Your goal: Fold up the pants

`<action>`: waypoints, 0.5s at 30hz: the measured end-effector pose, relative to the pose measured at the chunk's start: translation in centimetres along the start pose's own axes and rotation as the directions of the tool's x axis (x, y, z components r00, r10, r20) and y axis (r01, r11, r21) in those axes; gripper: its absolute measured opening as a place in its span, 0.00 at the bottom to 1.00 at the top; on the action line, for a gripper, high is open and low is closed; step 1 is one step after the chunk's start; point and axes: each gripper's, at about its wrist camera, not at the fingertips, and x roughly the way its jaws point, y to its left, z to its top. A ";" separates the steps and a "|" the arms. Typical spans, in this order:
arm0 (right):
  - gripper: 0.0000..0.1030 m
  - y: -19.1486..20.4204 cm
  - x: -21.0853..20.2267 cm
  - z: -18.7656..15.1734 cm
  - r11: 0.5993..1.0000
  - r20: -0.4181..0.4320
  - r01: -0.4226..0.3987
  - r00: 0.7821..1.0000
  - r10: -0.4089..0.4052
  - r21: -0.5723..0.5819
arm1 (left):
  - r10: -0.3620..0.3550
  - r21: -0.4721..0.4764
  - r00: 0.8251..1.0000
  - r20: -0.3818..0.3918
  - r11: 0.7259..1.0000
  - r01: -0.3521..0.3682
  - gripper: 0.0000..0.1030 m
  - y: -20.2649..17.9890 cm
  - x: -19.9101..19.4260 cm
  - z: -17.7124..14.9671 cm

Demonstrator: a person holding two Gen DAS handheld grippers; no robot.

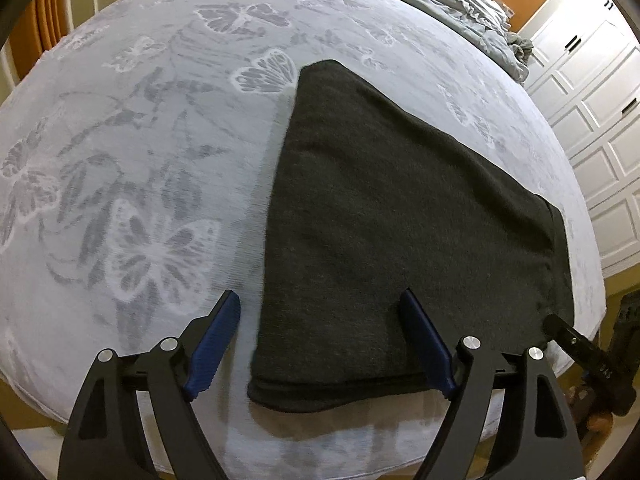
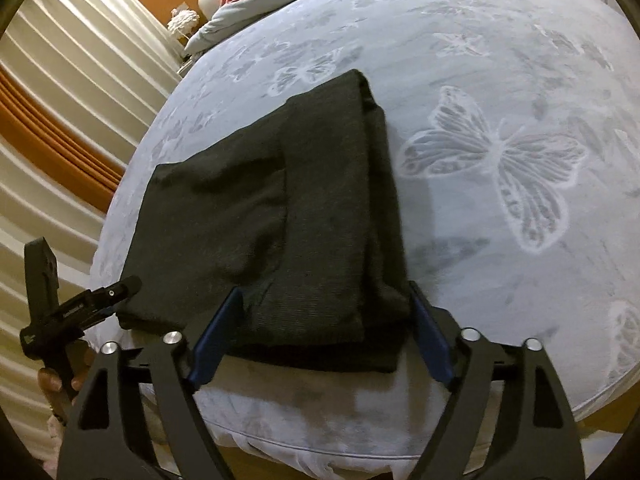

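Pants (image 1: 400, 216), dark knit and already folded into a compact stack, lie on the butterfly-print bed (image 1: 140, 160) near its front edge, long axis running away from both tongs. Left tongs (image 1: 320, 340) hover spread apart over the near left corner; right tongs (image 2: 324, 336) stand apart astride the near right end, gripping nothing. Both look equally near.
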 end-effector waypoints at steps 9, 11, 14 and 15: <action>0.66 -1.4 0.8 1.1 0.978 0.017 -0.147 0.989 0.146 0.148 | -0.333 -0.192 0.942 -0.036 0.928 0.320 0.79 1.9 1.6 1.8; 0.35 -1.8 1.5 1.6 0.977 0.020 -0.148 0.989 0.146 0.152 | -0.341 -0.200 0.940 -0.029 0.923 0.328 0.36 2.1 2.0 2.5; 0.28 -1.6 1.8 2.3 0.970 0.008 -0.181 0.983 0.182 0.160 | -0.350 -0.204 0.937 -0.021 0.919 0.339 0.16 2.1 1.4 3.1; 0.27 -0.8 0.6 2.5 0.975 0.027 -0.189 0.982 0.187 0.117 | -0.359 -0.184 0.933 -0.005 0.918 0.352 0.15 1.8 0.3 3.2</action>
